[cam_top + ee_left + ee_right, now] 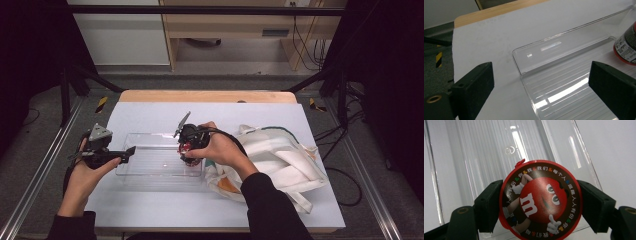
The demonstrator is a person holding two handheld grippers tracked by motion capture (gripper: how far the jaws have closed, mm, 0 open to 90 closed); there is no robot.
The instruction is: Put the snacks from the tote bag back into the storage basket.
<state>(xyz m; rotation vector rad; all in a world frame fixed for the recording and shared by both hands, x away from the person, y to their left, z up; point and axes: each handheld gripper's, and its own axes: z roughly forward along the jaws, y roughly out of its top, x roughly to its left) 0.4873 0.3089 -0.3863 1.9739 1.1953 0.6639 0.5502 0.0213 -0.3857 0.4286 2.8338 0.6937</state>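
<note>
Two hand-held grippers: I work one in each hand at the table [150, 210], which is covered in white.
Right hand-held gripper [189, 146]: I have its black jaws clamped on the sides of the candy tub [541, 200], one pad against each flank.
Candy tub: round, with a red rim and a brown lid printed with a red cartoon figure; I see it over the right end of the clear tray [150, 167], and I cannot tell whether it touches the ribbed floor.
Left hand-held gripper [131, 151]: I keep its jaws spread wide with nothing between them; they point at the tray's left end.
Clear tray: long and shallow, lying flat at mid-table, its corner between my left jaws in the left gripper view.
Cloth bag [280, 160]: white, crumpled, just right of the tray.
</note>
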